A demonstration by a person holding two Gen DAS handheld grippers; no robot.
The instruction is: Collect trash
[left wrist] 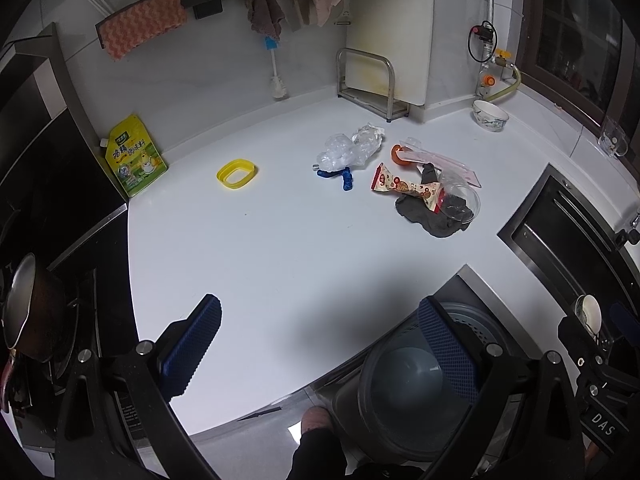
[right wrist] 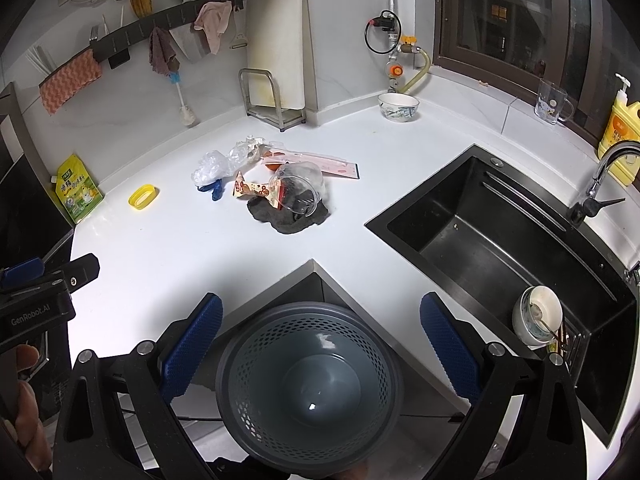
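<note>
Both hand-held grippers are held spread apart with nothing between their blue pads: the left hand-held gripper [left wrist: 320, 348] over the near edge of the white table [left wrist: 260, 248], the right hand-held gripper [right wrist: 320, 344] directly above the grey perforated bin [right wrist: 310, 380], which stands on the floor in the table's inner corner.

The trash lies well ahead of both: a crumpled clear bag [left wrist: 350, 146], a blue clip [left wrist: 340, 178], a printed snack wrapper [left wrist: 406, 188], a clear plastic cup [right wrist: 298, 190] on a dark cloth [right wrist: 290, 218], and a yellow ring [left wrist: 237, 174] further left.

Only the right view shows the whole black sink [right wrist: 500, 240], the faucet [right wrist: 604, 168] and a yellow soap bottle [right wrist: 622, 128]. Only the left view shows a pot [left wrist: 28, 308] on the stove, left of its gripper.
</note>
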